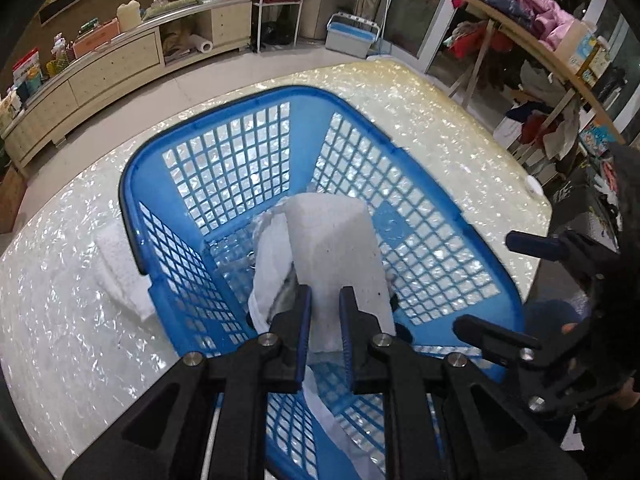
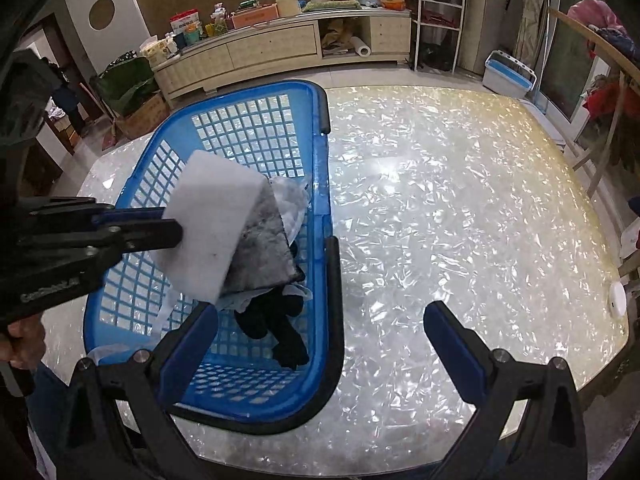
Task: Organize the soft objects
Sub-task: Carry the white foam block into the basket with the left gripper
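My left gripper (image 1: 325, 300) is shut on a white sponge block (image 1: 334, 248) with a dirty grey face (image 2: 264, 248), held above the blue lattice basket (image 1: 248, 100). From the right wrist view the left gripper (image 2: 176, 226) holds the sponge (image 2: 212, 220) over the basket (image 2: 320, 208). Inside the basket lie a white cloth (image 1: 272, 256) and a black cloth (image 2: 280, 328). My right gripper (image 2: 320, 336) is open and empty, at the basket's near right rim; it also shows in the left wrist view (image 1: 492, 284).
A folded white towel (image 1: 120, 272) lies on the shell-pattern table (image 2: 460, 220) left of the basket. A small white round object (image 2: 618, 300) sits at the table's right edge. A cabinet, racks and clothes stand beyond the table.
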Available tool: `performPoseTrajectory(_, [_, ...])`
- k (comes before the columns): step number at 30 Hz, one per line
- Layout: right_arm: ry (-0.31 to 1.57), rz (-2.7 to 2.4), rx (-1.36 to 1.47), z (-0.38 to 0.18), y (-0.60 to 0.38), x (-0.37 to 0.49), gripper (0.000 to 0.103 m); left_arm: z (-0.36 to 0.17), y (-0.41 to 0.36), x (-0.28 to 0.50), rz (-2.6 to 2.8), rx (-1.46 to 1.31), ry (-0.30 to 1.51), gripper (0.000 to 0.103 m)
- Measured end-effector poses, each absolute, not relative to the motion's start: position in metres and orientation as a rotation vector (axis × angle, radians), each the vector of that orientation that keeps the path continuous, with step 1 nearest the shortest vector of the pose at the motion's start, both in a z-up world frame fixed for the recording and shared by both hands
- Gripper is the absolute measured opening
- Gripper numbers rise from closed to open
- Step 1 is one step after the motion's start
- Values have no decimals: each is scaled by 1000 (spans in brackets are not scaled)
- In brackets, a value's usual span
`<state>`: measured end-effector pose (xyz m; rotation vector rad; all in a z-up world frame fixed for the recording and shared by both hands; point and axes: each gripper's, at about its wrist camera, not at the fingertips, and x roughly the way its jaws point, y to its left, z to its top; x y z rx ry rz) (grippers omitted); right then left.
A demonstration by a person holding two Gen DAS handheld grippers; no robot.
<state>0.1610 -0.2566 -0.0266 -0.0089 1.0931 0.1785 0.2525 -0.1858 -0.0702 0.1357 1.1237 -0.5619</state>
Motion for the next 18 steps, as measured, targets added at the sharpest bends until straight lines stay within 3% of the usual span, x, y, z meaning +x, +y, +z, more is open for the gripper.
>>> performPoseTrajectory(16, [1125,186,26,-30,-259,166,103,-80,-198,263,-530,215,1118,15])
performPoseTrajectory(18, [1121,187,27,-28,-263,167,103,-78,-199,261,-519,232,1107,21])
